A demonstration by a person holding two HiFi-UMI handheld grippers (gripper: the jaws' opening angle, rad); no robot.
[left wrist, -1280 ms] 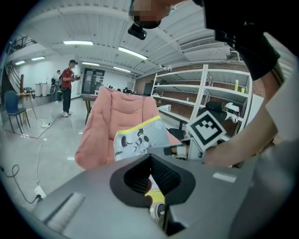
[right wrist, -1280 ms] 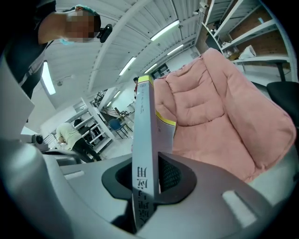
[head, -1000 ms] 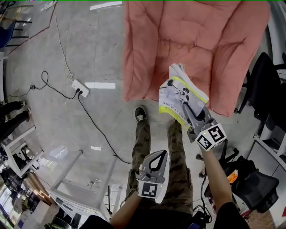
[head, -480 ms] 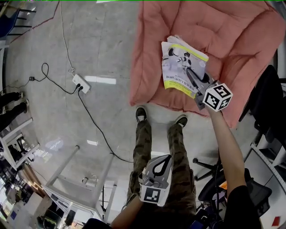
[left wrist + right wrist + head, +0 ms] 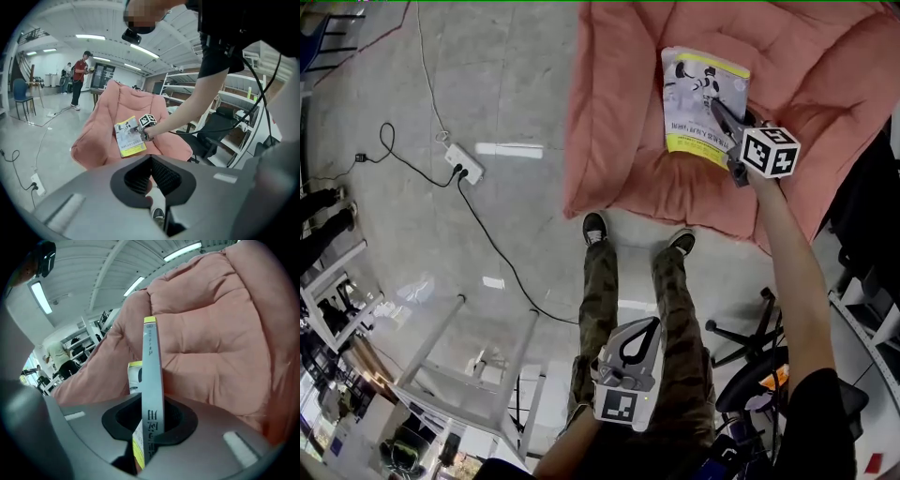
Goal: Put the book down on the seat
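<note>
The book (image 5: 705,103), with a white and yellow cover, is over the middle of the pink cushioned seat (image 5: 628,141). I cannot tell whether the two touch. My right gripper (image 5: 724,117) is shut on the book's near edge, arm stretched forward. In the right gripper view the book (image 5: 151,380) stands edge-on between the jaws, with the seat (image 5: 211,343) behind it. The left gripper view shows book (image 5: 127,138), right gripper (image 5: 139,132) and seat (image 5: 108,108) from the side. My left gripper (image 5: 639,330) hangs low over my legs, shut and holding nothing.
A power strip (image 5: 462,164) and its cables lie on the grey floor left of the seat. My shoes (image 5: 595,230) stand just before the seat's front edge. A black office chair (image 5: 750,375) is at the right, a metal frame (image 5: 459,375) at lower left. People (image 5: 79,77) stand far off.
My right gripper has carried the book forward, from in front of the seat's edge to over the cushion's middle, and the cover now faces up. The left gripper has barely moved.
</note>
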